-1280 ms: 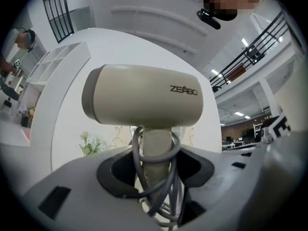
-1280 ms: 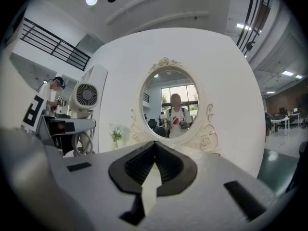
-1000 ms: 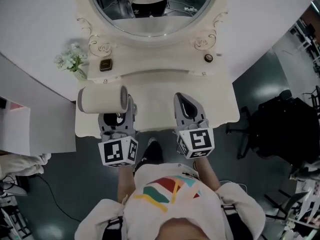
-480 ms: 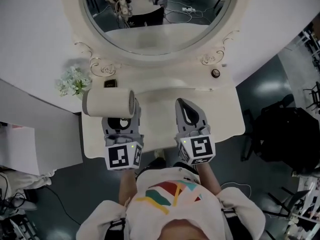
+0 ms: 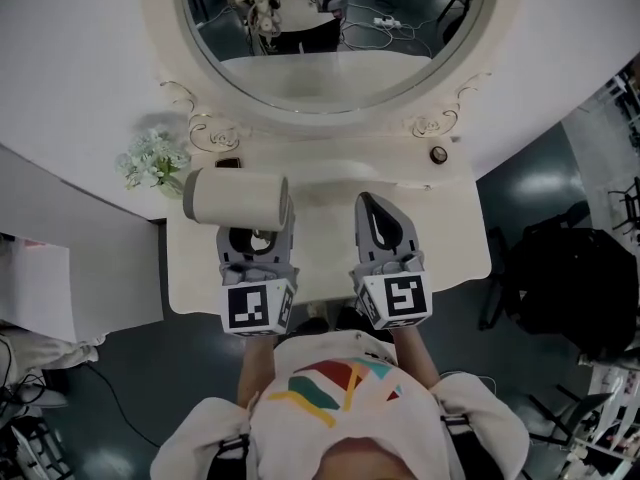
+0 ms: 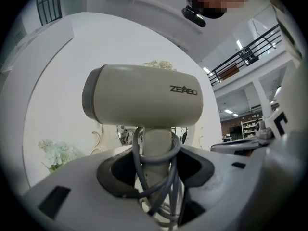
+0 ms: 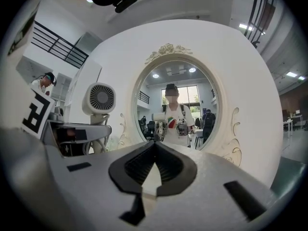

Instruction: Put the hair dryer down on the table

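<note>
Your left gripper (image 5: 256, 234) is clamping the hair dryer (image 5: 238, 198) by its handle, over the table's (image 5: 440, 253) left side | your right gripper (image 5: 378, 218) is idling closed, empty | you are aiming to lower gently, loosening only once it rests.

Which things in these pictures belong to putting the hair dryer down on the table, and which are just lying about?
Job in hand: hair dryer, its handle clamped in the left hand-held gripper; table.
Lying about: mirror; white flowers; small round dark item; right hand-held gripper, shut and empty.
</note>
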Available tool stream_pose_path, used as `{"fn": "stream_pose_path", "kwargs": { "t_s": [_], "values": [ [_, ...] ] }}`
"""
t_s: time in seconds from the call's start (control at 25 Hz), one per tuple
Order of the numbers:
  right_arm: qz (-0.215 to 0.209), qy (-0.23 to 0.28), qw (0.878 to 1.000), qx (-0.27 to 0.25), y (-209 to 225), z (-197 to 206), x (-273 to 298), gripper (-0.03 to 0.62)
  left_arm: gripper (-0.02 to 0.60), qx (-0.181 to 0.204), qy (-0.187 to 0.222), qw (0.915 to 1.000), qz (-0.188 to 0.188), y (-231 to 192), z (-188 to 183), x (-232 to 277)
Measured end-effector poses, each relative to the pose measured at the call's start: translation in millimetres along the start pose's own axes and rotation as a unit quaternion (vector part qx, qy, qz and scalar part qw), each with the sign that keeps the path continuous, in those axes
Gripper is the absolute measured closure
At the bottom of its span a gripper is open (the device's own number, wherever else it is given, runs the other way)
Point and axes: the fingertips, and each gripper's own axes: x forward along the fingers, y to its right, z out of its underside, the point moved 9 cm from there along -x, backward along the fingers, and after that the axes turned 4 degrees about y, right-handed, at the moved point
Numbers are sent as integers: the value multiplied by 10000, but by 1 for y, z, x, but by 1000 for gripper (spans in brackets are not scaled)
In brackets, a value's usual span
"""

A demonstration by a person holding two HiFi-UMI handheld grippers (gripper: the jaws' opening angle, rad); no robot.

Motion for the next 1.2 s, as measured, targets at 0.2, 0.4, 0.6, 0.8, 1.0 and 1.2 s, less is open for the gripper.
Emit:
{"fn": "stream_pose_path", "kwargs": {
  "t_s": [0.2,0.4,0.6,0.8,1.0,1.2],
  "values": [
    [-183,56,9998,-44,6,-3,4,594,374,100,-76,9999,-61,11,3,5],
    [-309,95,9994,-98,18,-5,9,594,374,-192,-22,9998,-72,19,9,15],
    [-362,145,9992,-94,26,-2,13,594,374,58,-38,9998,-175,23,8,22],
    [-411,134,9990,-84,31,-1,15,594,374,232,-74,9996,-158,27,10,27],
    [-400,109,9991,-63,35,3,16,594,374,370,-134,9990,-194,33,5,33],
    [-460,44,9989,-52,36,5,17,594,374,407,-193,9987,-217,37,9,35]
  ]
}}
